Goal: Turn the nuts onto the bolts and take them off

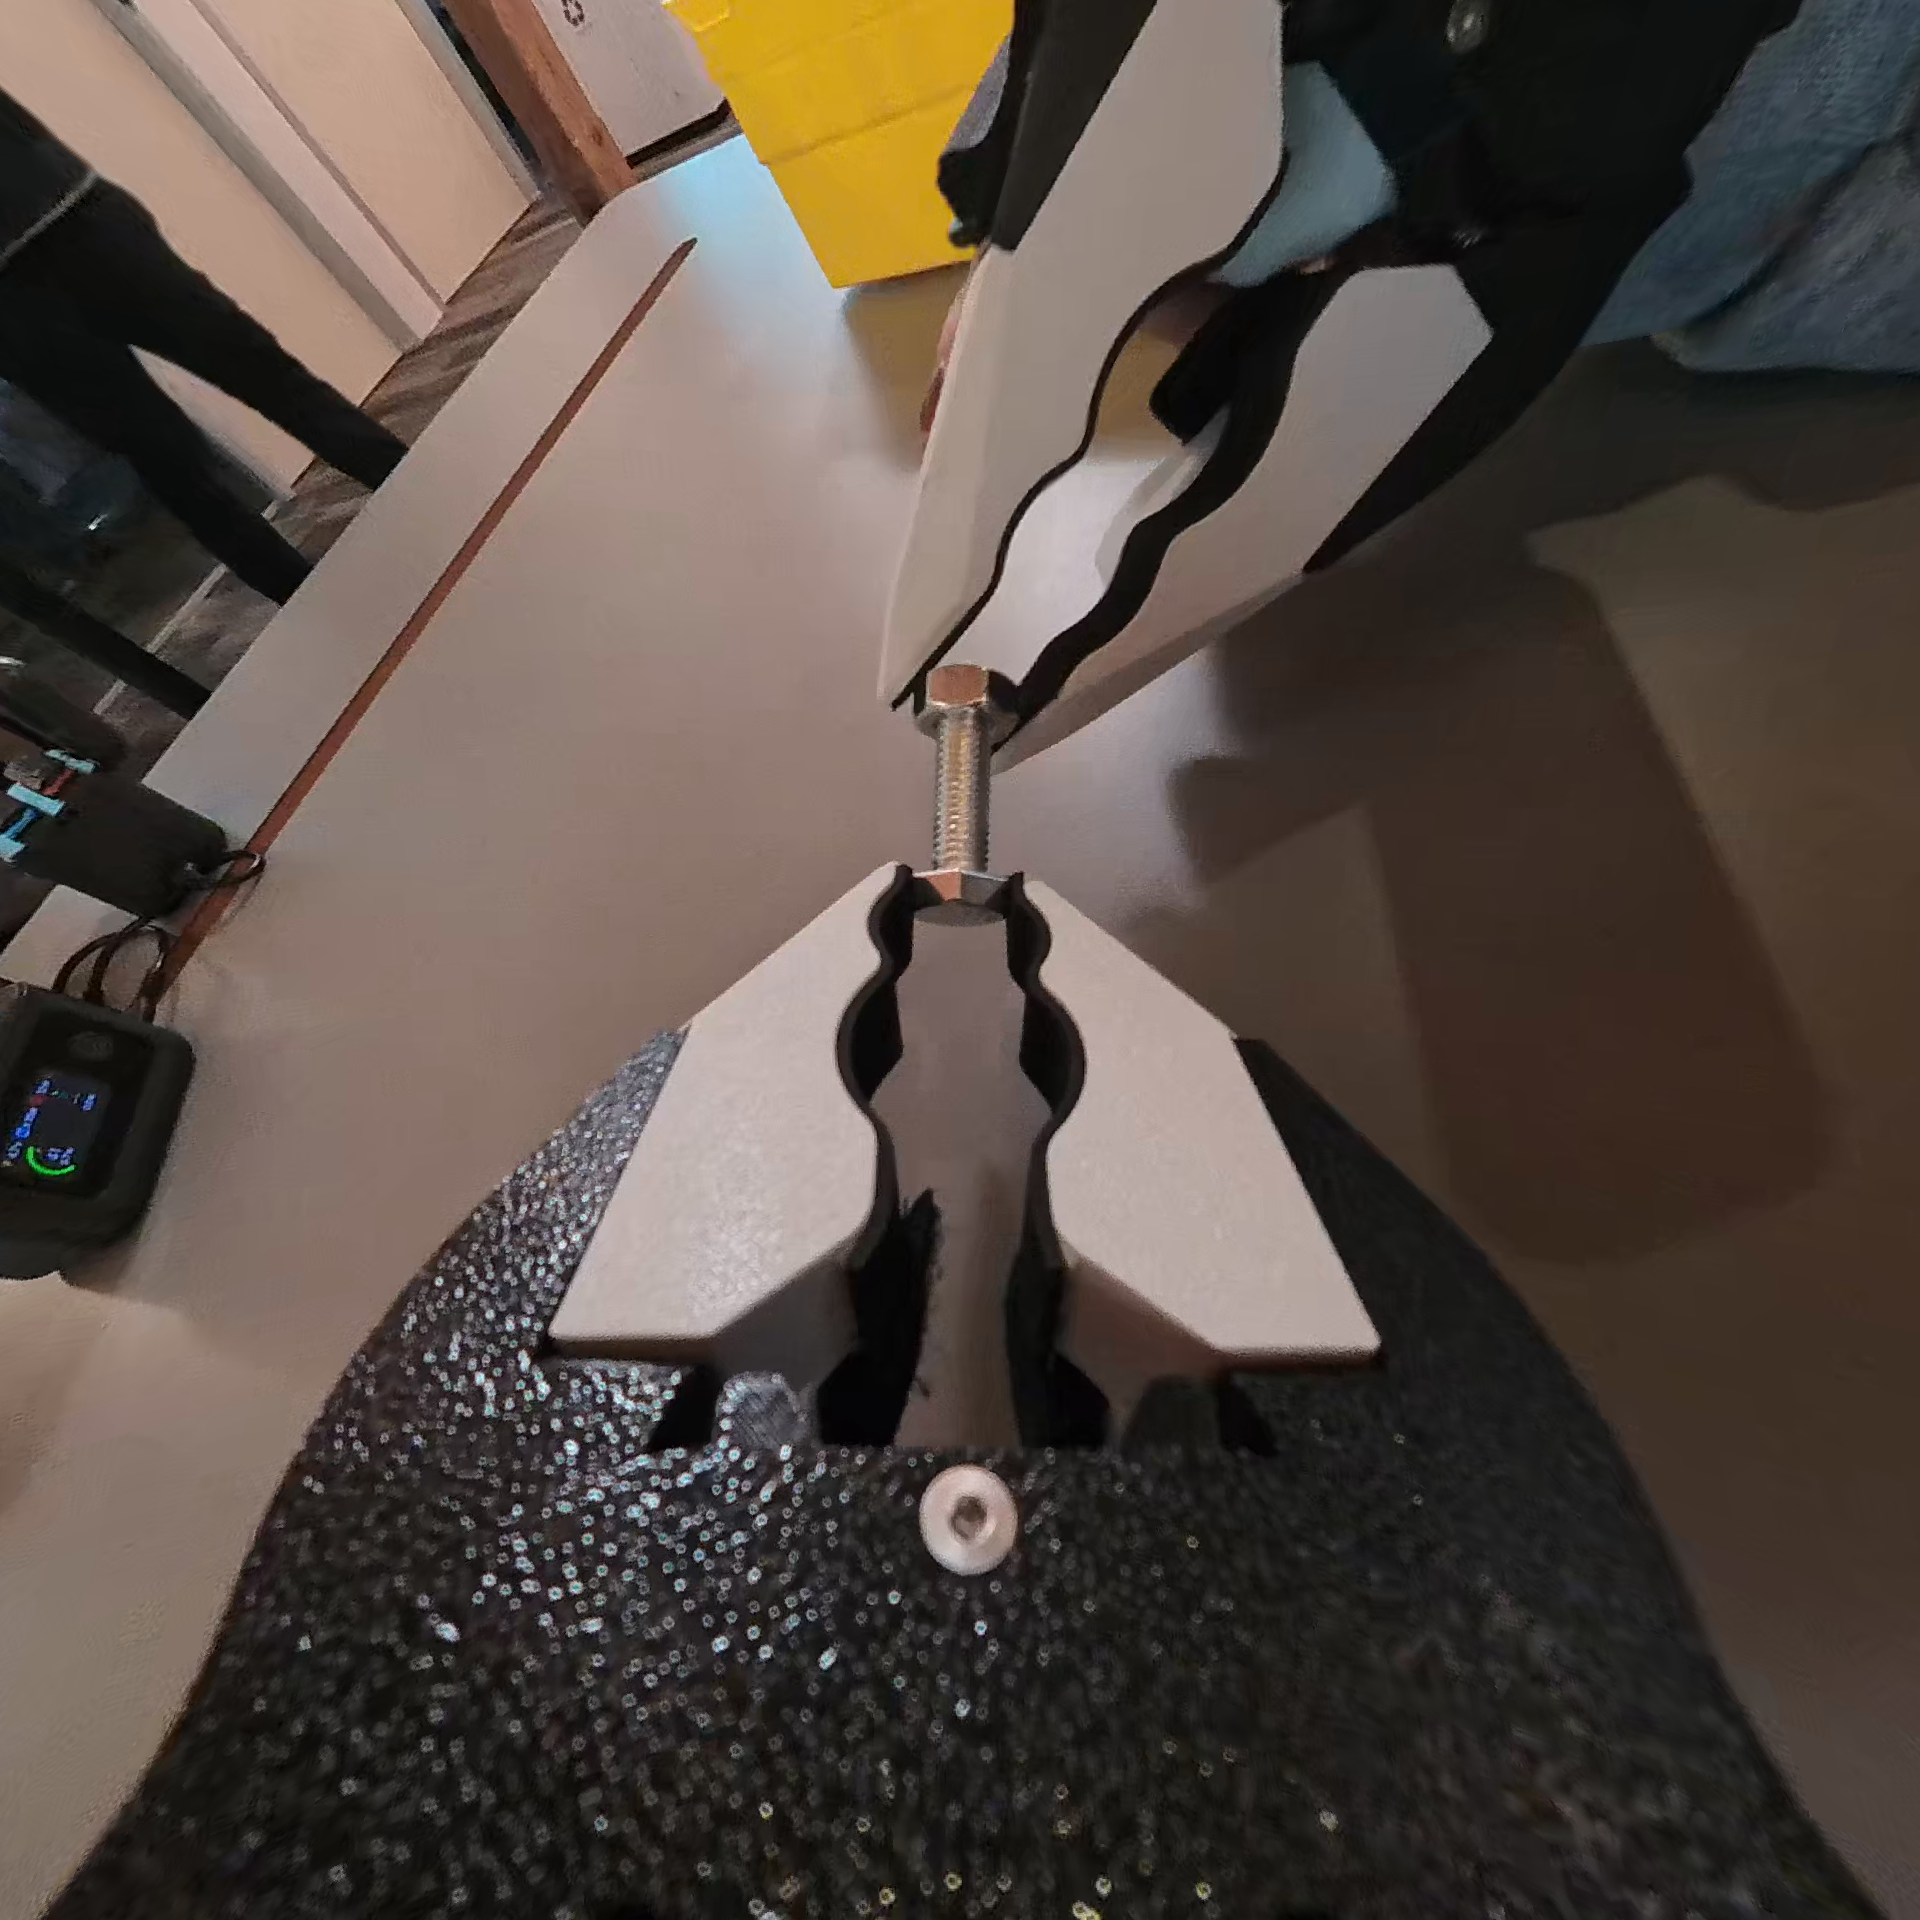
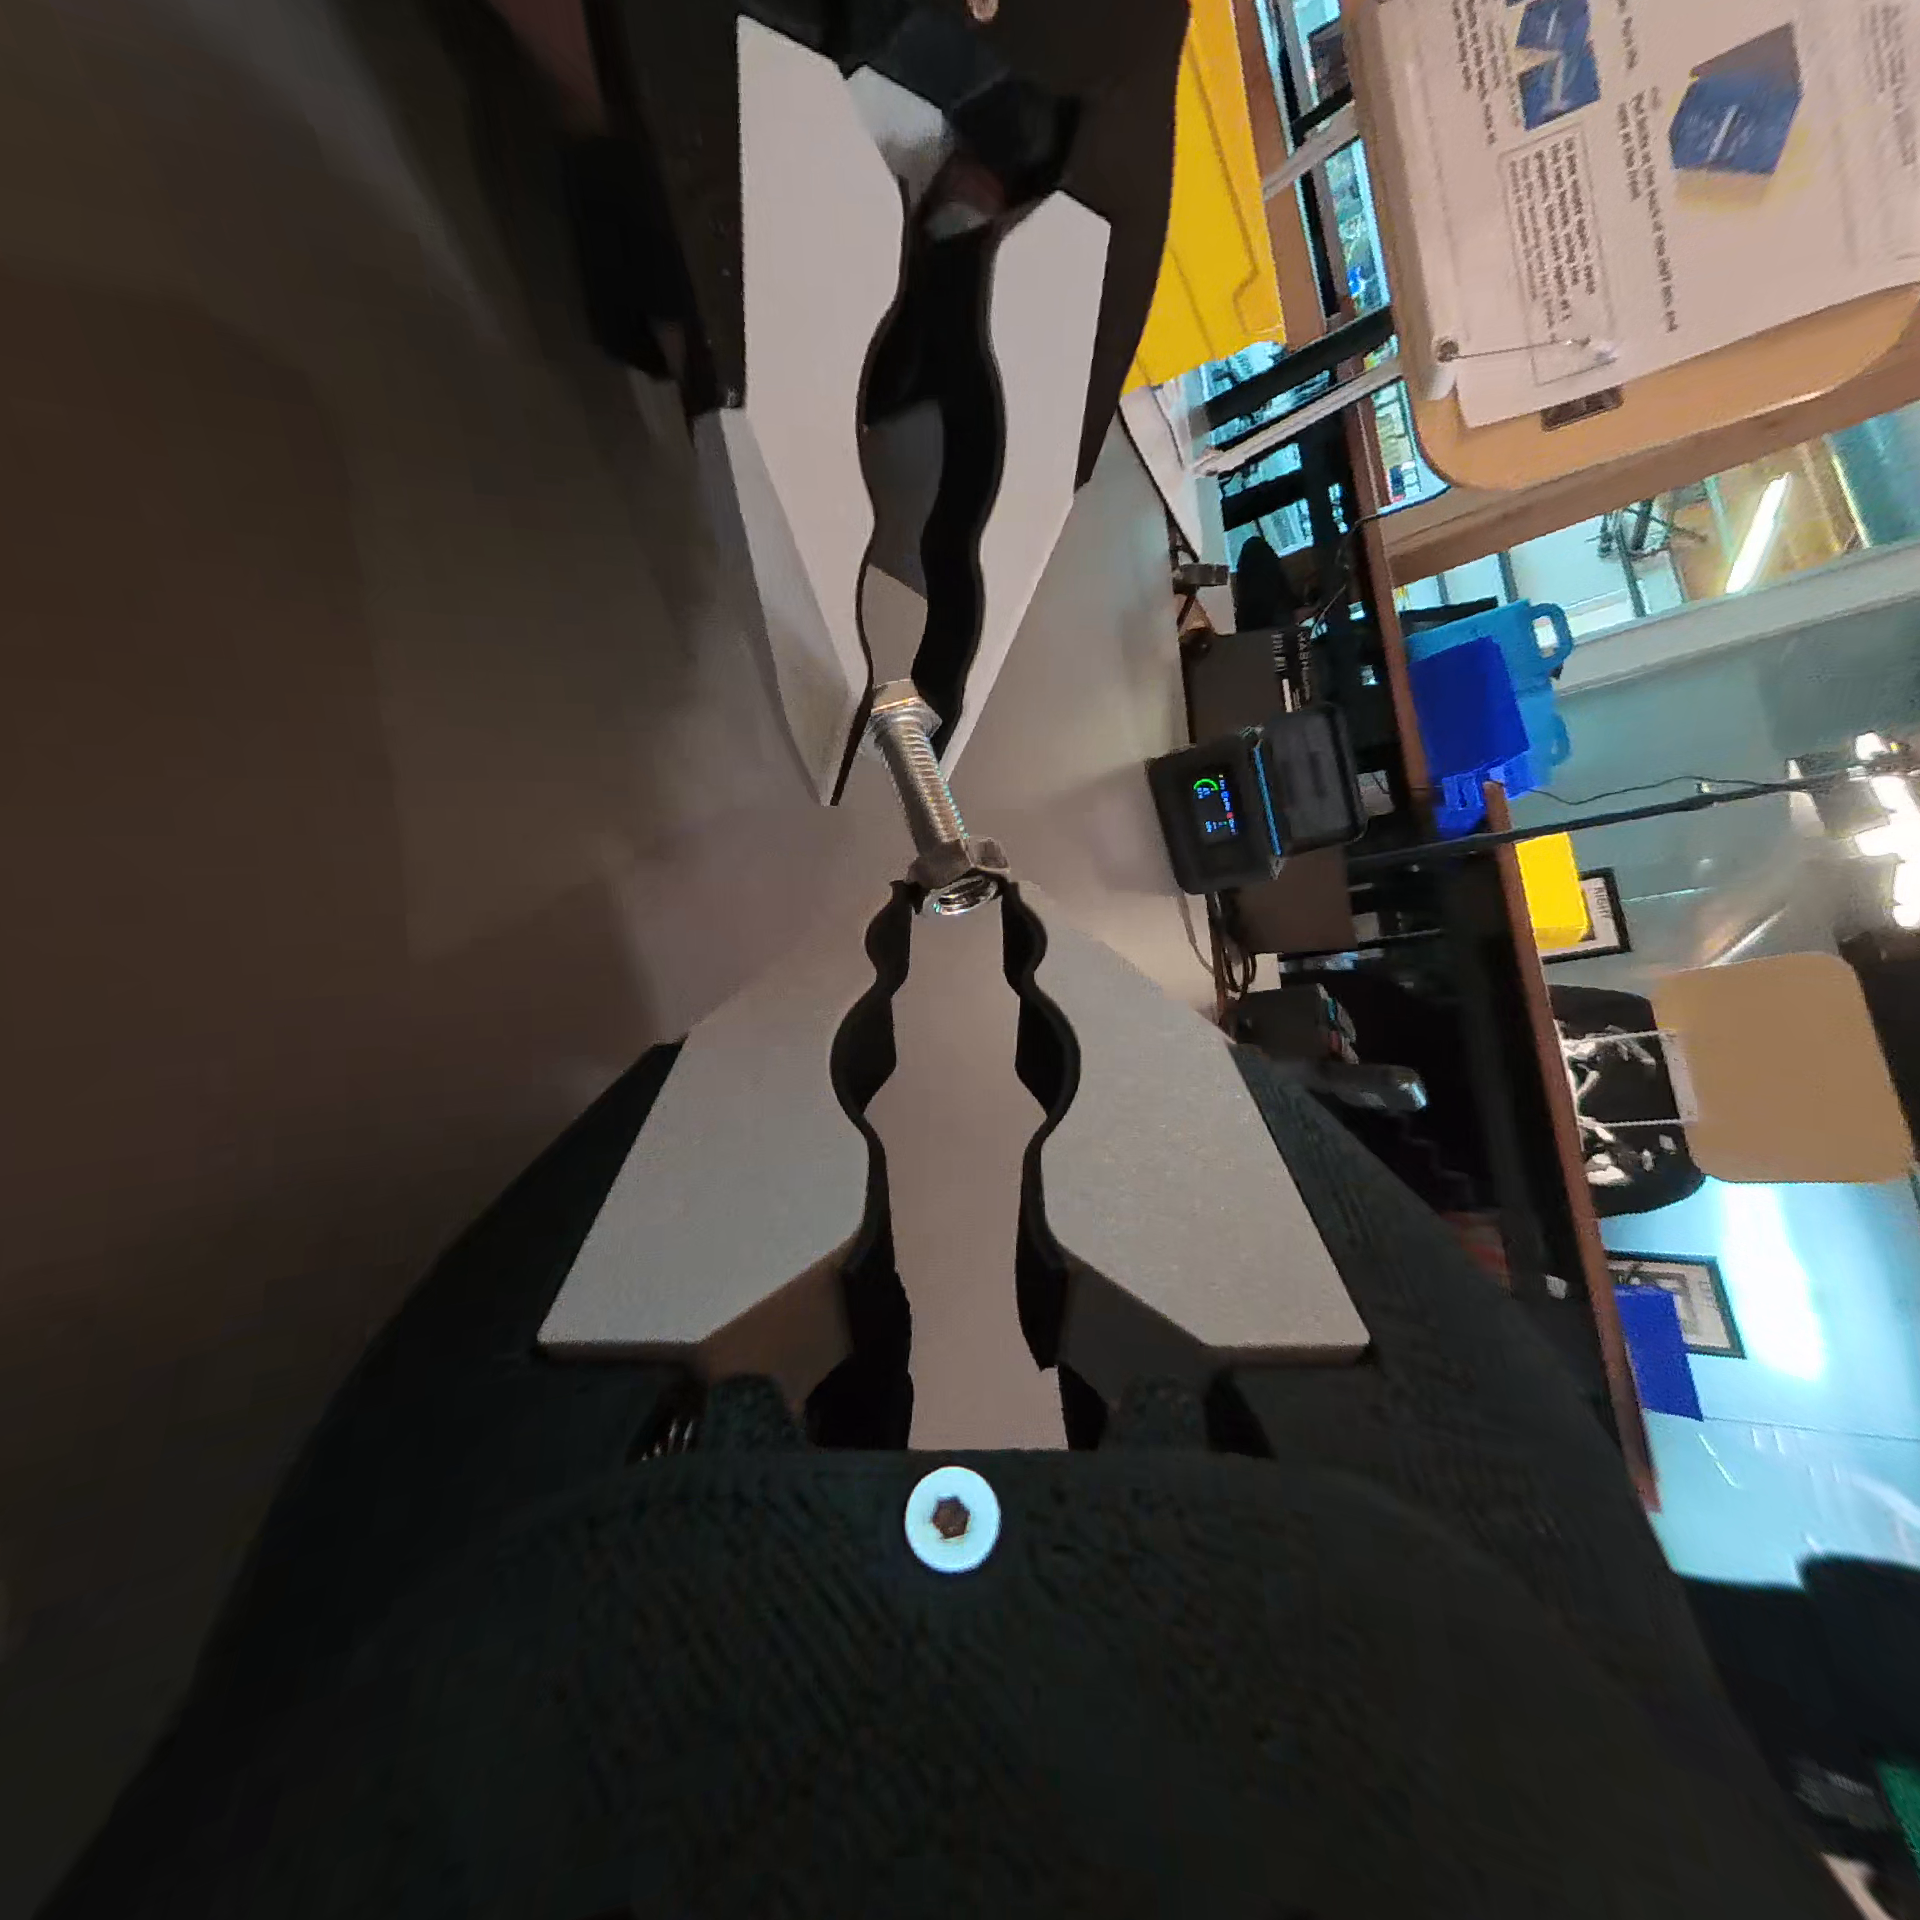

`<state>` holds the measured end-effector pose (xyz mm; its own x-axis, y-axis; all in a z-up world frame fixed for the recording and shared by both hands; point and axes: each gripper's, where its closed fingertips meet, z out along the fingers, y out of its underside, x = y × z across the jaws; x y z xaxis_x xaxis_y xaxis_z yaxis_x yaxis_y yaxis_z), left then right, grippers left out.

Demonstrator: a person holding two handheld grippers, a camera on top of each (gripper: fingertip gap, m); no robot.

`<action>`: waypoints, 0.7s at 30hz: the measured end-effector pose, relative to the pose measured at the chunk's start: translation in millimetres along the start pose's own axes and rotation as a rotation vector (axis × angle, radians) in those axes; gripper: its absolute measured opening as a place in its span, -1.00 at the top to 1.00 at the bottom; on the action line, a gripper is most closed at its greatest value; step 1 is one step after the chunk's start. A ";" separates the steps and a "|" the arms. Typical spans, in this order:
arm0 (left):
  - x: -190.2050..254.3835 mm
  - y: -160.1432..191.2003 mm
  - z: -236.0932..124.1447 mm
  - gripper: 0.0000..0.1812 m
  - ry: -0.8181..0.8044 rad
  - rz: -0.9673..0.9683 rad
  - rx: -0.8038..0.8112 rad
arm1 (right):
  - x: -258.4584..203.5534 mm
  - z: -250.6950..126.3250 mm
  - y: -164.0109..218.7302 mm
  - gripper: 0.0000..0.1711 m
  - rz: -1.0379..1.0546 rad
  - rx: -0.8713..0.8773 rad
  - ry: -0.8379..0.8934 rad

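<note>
A steel bolt (image 1: pixel 961 800) is held in the air between my two grippers, above a grey table (image 1: pixel 582 675). My left gripper (image 1: pixel 961 896) is shut on the bolt's hex head at its fingertips. My right gripper (image 1: pixel 961 698) comes from the top right and is shut on the nut (image 1: pixel 971 688) at the bolt's far end. In the right wrist view, my right gripper (image 2: pixel 956 896) grips the nut (image 2: pixel 961 891), whose threaded hole faces the camera. The bolt (image 2: pixel 920 800) runs up to the left gripper (image 2: pixel 894 732) opposite.
A yellow bin (image 1: pixel 862 135) stands at the table's far end. A black device with a lit screen (image 1: pixel 62 1132) sits at the left table edge and also shows in the right wrist view (image 2: pixel 1216 810). A person's legs (image 1: pixel 156 343) stand beyond. Blue boxes (image 2: pixel 1475 717) sit on shelves. Left and right tips are no more than a few centimetres apart.
</note>
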<state>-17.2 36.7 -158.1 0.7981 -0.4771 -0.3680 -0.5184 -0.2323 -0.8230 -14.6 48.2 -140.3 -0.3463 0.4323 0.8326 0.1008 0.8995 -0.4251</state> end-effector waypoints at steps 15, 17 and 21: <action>-3.1 -0.6 -0.3 0.83 -0.004 -0.022 0.009 | 1.7 0.5 -1.0 0.82 0.108 0.048 0.037; -3.4 -0.8 -0.5 0.83 -0.006 -0.024 0.011 | 3.4 0.5 -1.0 0.78 0.125 0.057 0.050; -6.0 -2.4 -1.7 0.83 -0.021 -0.030 0.025 | 10.7 -3.3 -2.7 0.66 0.203 0.100 0.079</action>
<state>-21.3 38.6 -153.2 0.8194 -0.4521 -0.3524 -0.4869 -0.2247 -0.8441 -15.5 50.6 -129.1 -0.2543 0.6105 0.7501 0.0661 0.7848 -0.6163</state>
